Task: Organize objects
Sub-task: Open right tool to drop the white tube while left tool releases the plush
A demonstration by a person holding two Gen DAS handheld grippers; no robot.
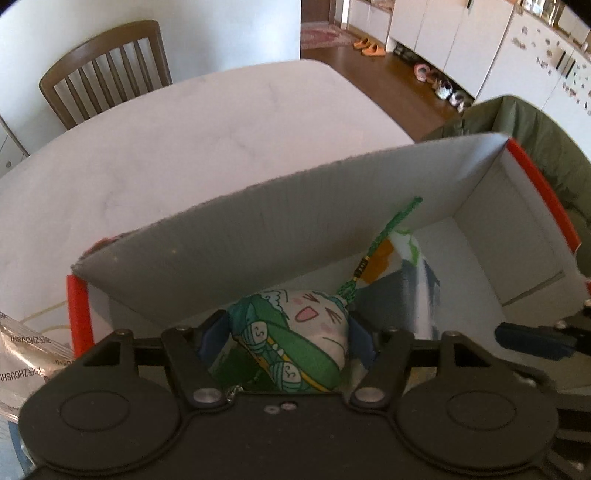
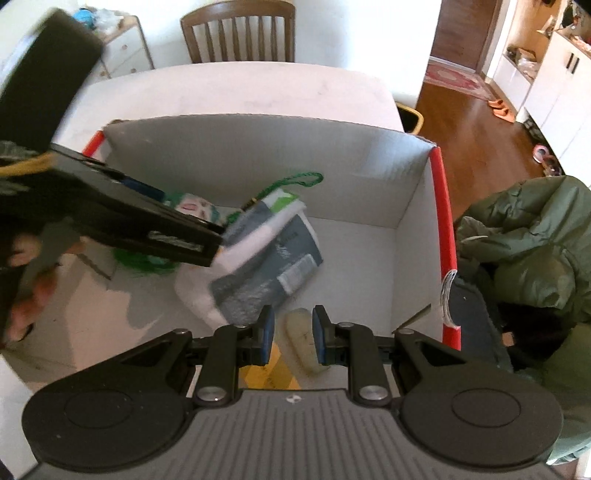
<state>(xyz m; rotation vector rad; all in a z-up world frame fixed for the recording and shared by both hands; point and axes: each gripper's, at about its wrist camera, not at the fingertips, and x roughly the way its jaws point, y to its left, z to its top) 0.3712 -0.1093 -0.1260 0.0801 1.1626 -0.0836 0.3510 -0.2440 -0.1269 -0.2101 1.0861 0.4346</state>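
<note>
A white cardboard box [image 1: 258, 251] with red edges stands on the pale table [image 1: 184, 147]. My left gripper [image 1: 288, 325] is inside it, shut on a green pouch [image 1: 295, 343] with a cartoon cat face and a green cord. Just past the fingertips a grey and white packet [image 1: 410, 280] looks blurred. From the right wrist, the left gripper [image 2: 199, 221] reaches in from the left over the pouch [image 2: 192, 206] and the packet [image 2: 266, 254]. My right gripper [image 2: 293, 325] hangs over the near side of the box [image 2: 258, 155], its jaws narrowly apart and shut on a pale cream bar [image 2: 301, 339].
A wooden chair [image 2: 240, 33] stands at the table's far side. A green jacket [image 2: 528, 240] lies to the right of the box. A clear printed wrapper [image 1: 26, 354] lies left of the box. A hand [image 2: 26, 295] holds the left gripper. Something yellow [image 2: 275, 369] lies on the box floor.
</note>
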